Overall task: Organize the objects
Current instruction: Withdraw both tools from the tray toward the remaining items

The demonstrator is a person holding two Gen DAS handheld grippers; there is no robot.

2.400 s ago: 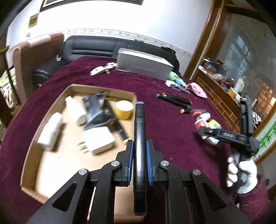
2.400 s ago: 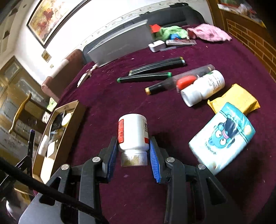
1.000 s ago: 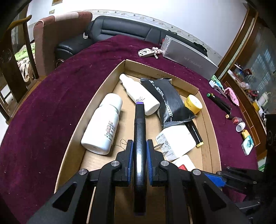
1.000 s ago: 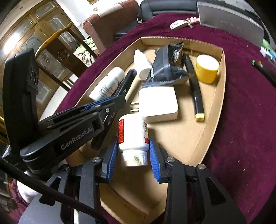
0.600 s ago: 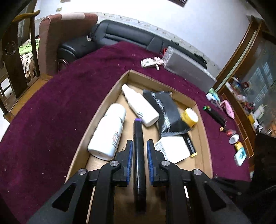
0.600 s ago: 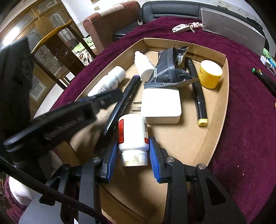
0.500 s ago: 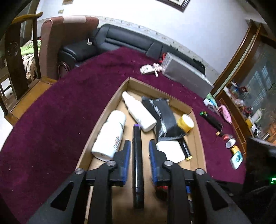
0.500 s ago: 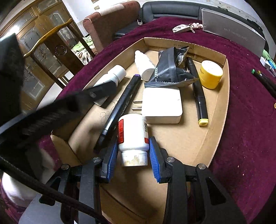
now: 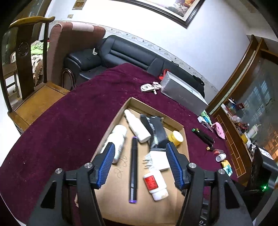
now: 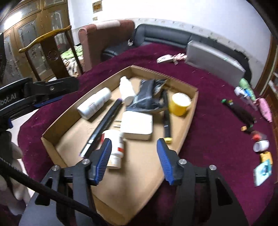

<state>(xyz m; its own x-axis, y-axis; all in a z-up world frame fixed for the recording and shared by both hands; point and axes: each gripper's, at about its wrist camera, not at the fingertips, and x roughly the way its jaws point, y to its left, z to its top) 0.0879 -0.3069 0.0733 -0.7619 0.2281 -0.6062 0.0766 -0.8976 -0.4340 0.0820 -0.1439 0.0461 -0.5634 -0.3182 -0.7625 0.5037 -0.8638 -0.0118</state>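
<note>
- right wrist view smeared by motion blur; label on pill bottle unreadable, lower part hidden behind blue pad
- black pouch covering top of yellow-tipped marker
- small items right of cardboard tray too blurred to identify
- framed picture cut off by top edge

Right gripper above cardboard tray, jaws opening, empty. White pill bottle lying inside tray.

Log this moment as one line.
left gripper: opening, empty | right gripper: opening, empty | marker, pill bottle: lying in cardboard tray
</note>
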